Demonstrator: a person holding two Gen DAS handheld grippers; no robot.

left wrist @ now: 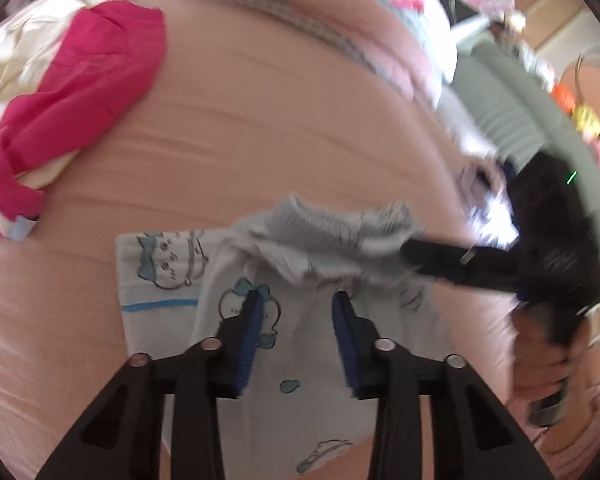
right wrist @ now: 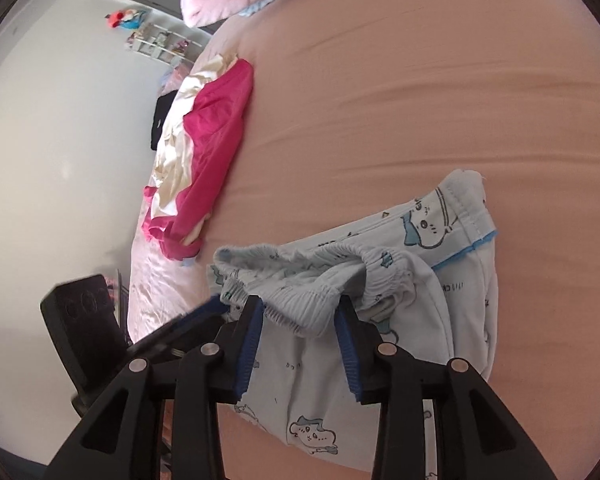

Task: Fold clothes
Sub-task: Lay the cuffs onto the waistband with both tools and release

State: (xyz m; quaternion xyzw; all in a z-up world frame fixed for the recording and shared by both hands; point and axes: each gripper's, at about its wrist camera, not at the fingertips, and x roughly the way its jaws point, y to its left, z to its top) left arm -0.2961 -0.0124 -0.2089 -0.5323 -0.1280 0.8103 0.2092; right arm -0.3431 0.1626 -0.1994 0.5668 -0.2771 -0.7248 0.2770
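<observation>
White pyjama pants point(left wrist: 300, 264) with blue cartoon prints lie partly folded on the pink bed sheet point(left wrist: 260, 112). The pants also fill the lower right wrist view point(right wrist: 380, 280). My left gripper point(left wrist: 296, 300) is open just above the fabric below the elastic waistband point(left wrist: 340, 232). My right gripper point(right wrist: 300, 308) is open, its blue pads either side of the gathered waistband point(right wrist: 300, 272). In the left wrist view the right gripper point(left wrist: 416, 250) reaches in from the right, its tip at the waistband. In the right wrist view a left finger point(right wrist: 204, 308) shows at the waistband's left end.
A magenta garment point(left wrist: 72, 112) lies on a cream one point(left wrist: 16, 52) at the bed's far left, also in the right wrist view point(right wrist: 216, 128). A pink quilt point(left wrist: 340, 4) lies at the head of the bed. A white wall point(right wrist: 60, 140) and shelves point(right wrist: 160, 44) stand beyond the bed edge.
</observation>
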